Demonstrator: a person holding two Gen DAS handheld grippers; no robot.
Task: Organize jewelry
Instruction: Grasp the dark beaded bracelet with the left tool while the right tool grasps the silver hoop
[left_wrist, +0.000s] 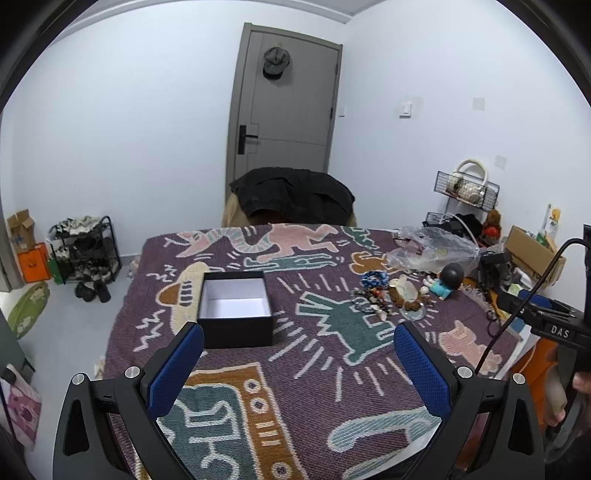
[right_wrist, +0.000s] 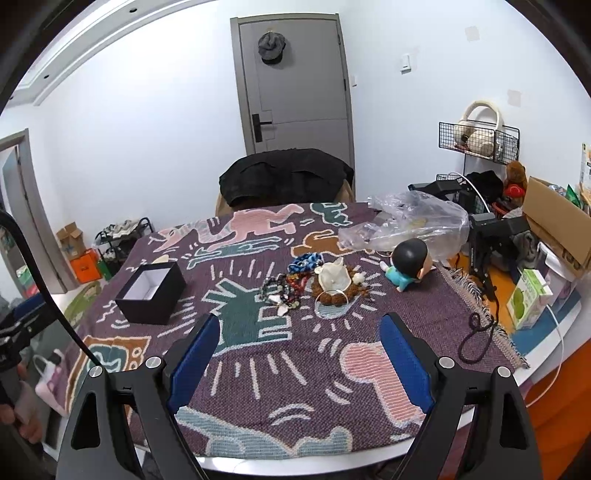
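An open black box (left_wrist: 235, 306) with a white, empty inside sits on the patterned table cloth (left_wrist: 314, 369); it also shows in the right wrist view (right_wrist: 149, 293) at the left. A heap of jewelry (left_wrist: 384, 297), with bead bracelets, a blue cord bracelet and a metal bangle, lies to the right of it (right_wrist: 314, 282). My left gripper (left_wrist: 299, 332) is open and empty, hovering near the box's front. My right gripper (right_wrist: 299, 325) is open and empty, above the cloth in front of the jewelry.
A small figurine (right_wrist: 406, 264) with a black head and a crumpled clear plastic bag (right_wrist: 406, 225) lie behind the jewelry. A juice carton (right_wrist: 528, 299), cardboard box (right_wrist: 557, 225) and black cord (right_wrist: 476, 332) sit at the table's right. A chair with dark clothes (right_wrist: 284, 175) stands behind.
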